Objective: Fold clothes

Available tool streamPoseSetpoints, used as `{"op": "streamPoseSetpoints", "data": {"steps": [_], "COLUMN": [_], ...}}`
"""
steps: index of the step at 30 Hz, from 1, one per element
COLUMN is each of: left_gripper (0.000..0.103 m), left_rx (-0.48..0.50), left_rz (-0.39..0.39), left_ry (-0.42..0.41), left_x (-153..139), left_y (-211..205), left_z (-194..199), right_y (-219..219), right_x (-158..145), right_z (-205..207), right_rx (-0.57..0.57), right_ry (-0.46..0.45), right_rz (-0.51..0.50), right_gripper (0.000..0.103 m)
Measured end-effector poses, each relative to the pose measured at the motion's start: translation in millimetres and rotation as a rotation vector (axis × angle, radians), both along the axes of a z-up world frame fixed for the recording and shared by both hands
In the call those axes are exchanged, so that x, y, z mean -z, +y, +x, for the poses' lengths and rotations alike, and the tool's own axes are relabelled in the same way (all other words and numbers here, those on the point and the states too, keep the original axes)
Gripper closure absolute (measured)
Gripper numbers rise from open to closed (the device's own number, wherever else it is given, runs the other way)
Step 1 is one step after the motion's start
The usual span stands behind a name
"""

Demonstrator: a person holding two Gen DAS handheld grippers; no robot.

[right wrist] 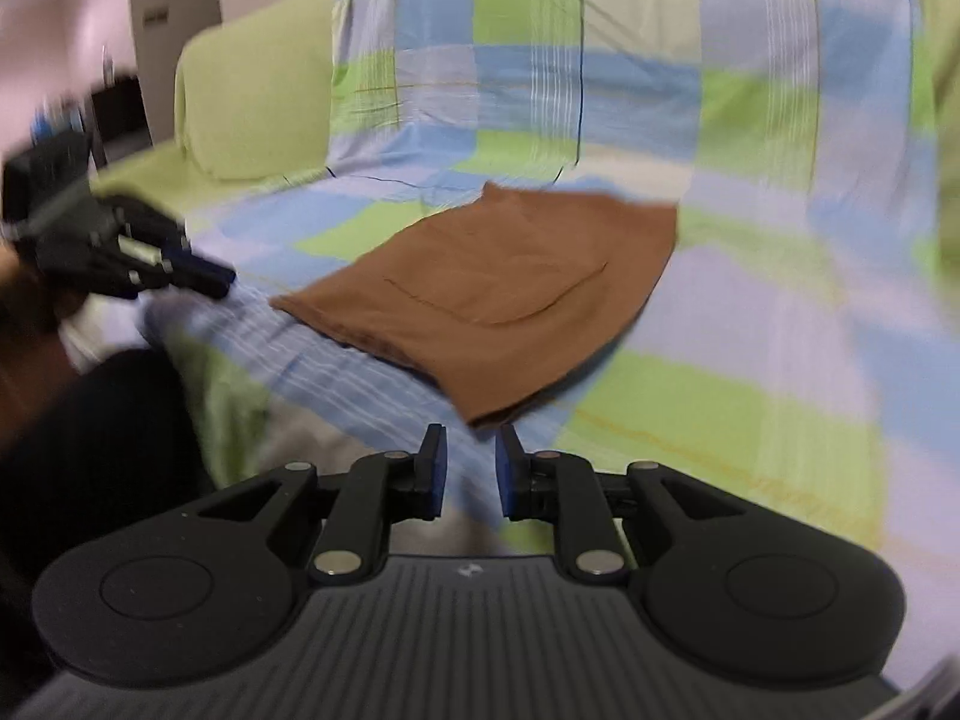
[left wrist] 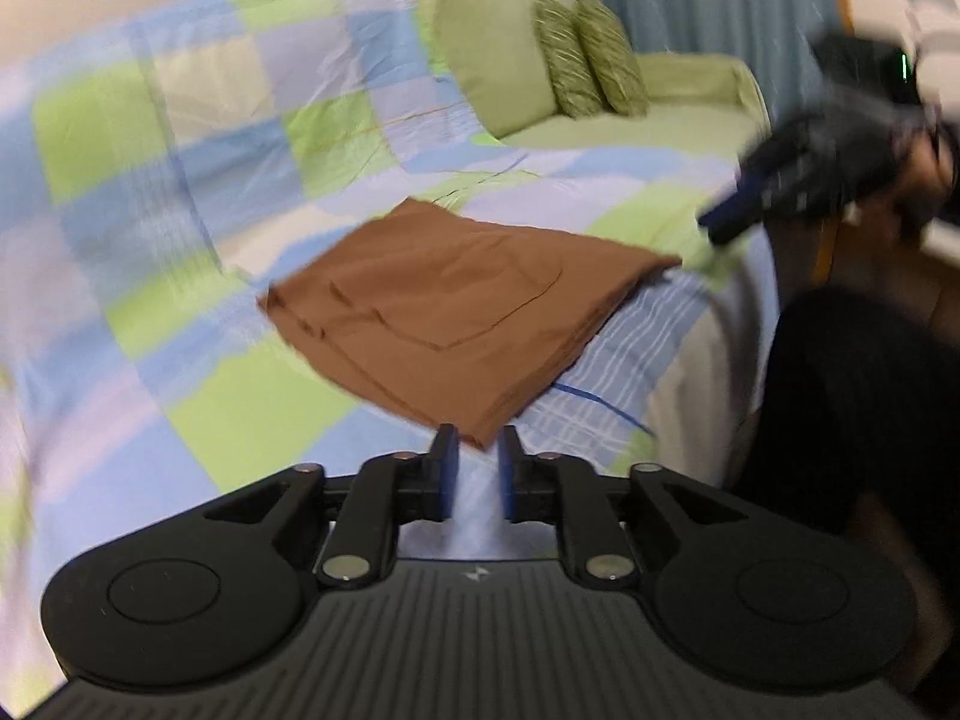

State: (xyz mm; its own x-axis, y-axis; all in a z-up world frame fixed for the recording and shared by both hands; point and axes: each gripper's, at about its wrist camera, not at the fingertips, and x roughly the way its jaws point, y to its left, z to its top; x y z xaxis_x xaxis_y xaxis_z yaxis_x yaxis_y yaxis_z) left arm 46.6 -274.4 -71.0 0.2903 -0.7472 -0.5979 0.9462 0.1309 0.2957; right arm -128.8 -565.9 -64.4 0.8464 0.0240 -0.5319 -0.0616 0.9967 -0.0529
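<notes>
A brown garment (left wrist: 456, 306) lies folded flat in a rough square on a checked blue, green and lilac sheet (left wrist: 180, 192); it also shows in the right wrist view (right wrist: 510, 294). My left gripper (left wrist: 479, 450) is open and empty, just short of the garment's near corner. My right gripper (right wrist: 471, 450) is open and empty, just short of another near corner. Each gripper shows blurred in the other's view: the right gripper (left wrist: 729, 222) beside the garment's right corner, the left gripper (right wrist: 210, 276) to its left.
The sheet covers a light green sofa (left wrist: 660, 120) with two striped green cushions (left wrist: 588, 66). The person's dark-clothed legs (left wrist: 852, 396) are at the sofa's front edge. A pale wall and a doorway (right wrist: 174, 12) stand behind.
</notes>
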Motion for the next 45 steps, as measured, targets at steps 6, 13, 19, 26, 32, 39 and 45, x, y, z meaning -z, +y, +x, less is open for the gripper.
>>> {"op": "streamPoseSetpoints", "data": {"steps": [6, 13, 19, 26, 32, 39, 45], "left_gripper": [0.072, 0.099, 0.101, 0.102, 0.102, 0.102, 0.099], "left_rx": [0.097, 0.116, 0.111, 0.153, 0.151, 0.158, 0.147], "left_rz": [0.146, 0.176, 0.162, 0.139, 0.175, 0.175, 0.196], "left_ry": [-0.229, -0.219, -0.163, -0.119, -0.056, -0.065, -0.006], "left_x": [28.0, 37.7, 31.0, 1.1, 11.6, 9.2, 14.5], "left_y": [-37.4, -50.8, -51.0, -11.2, 3.4, -0.9, 3.7], "left_z": [-20.9, -11.5, -4.7, -32.0, -53.3, -54.0, -53.1], "right_y": [31.6, 58.1, 63.1, 68.4, 88.7, 87.7, 84.7], "right_x": [-8.1, 17.2, 29.7, 8.6, 14.3, 12.7, 20.0], "right_z": [24.9, 51.9, 66.5, 45.2, 4.0, 0.8, 1.2], "right_rx": [-0.062, -0.158, -0.172, -0.228, -0.312, -0.294, -0.295], "right_ry": [0.008, 0.056, 0.083, 0.064, 0.121, 0.129, 0.14], "right_rz": [-0.279, -0.527, -0.685, -0.673, -0.591, -0.552, -0.54], "right_gripper": [0.084, 0.085, 0.103, 0.103, 0.103, 0.103, 0.103]}}
